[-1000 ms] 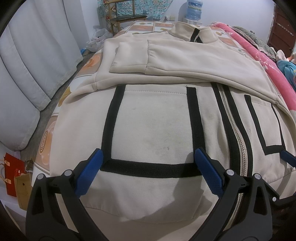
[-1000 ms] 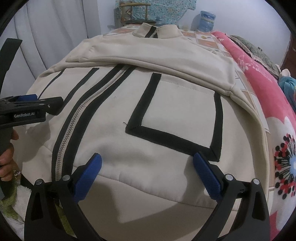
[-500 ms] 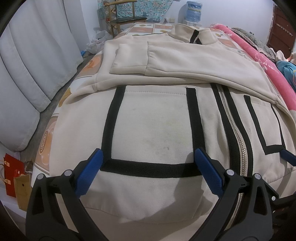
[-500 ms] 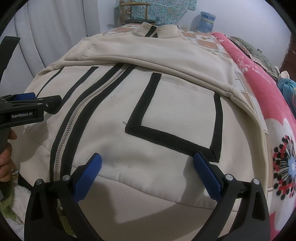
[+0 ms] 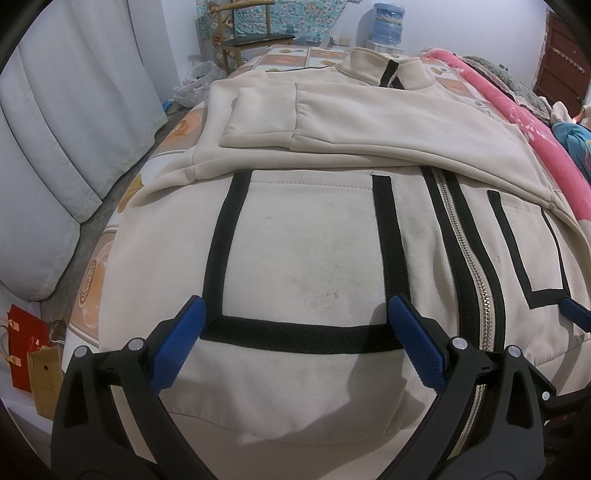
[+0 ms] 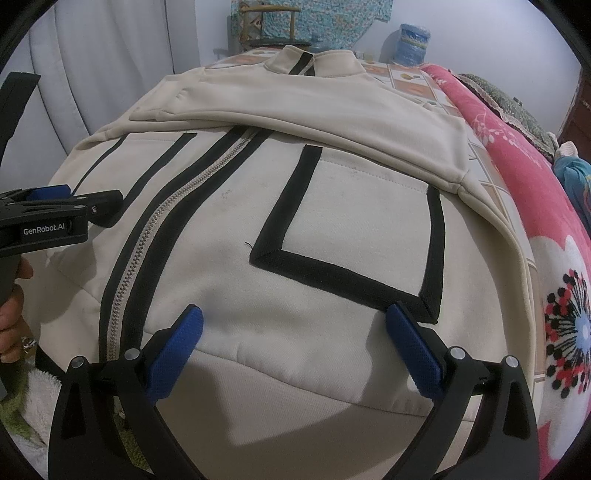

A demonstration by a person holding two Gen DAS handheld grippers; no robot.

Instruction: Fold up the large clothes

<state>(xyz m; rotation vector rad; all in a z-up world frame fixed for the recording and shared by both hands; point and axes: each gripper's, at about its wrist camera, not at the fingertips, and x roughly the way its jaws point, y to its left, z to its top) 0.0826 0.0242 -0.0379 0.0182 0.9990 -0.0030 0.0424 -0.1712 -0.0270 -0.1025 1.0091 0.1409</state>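
Note:
A cream zip jacket point(image 5: 314, 240) with black-trimmed pockets lies front-up on a bed, collar far from me. Both sleeves are folded across the chest point(image 5: 369, 125). It also shows in the right wrist view point(image 6: 332, 229). My left gripper point(image 5: 295, 317) is open and empty, hovering over the left pocket's lower edge near the hem. My right gripper point(image 6: 295, 321) is open and empty above the right pocket's lower edge. The left gripper's side point(image 6: 55, 218) shows at the left of the right wrist view.
A pink floral blanket point(image 6: 535, 184) runs along the bed's right side. White curtains point(image 5: 55, 129) hang on the left. A wooden chair point(image 5: 251, 33) and a water bottle point(image 5: 386, 22) stand beyond the bed. Paper bags point(image 5: 29, 358) sit on the floor at left.
Both grippers have dropped slightly closer to the jacket's hem. The jacket has not moved.

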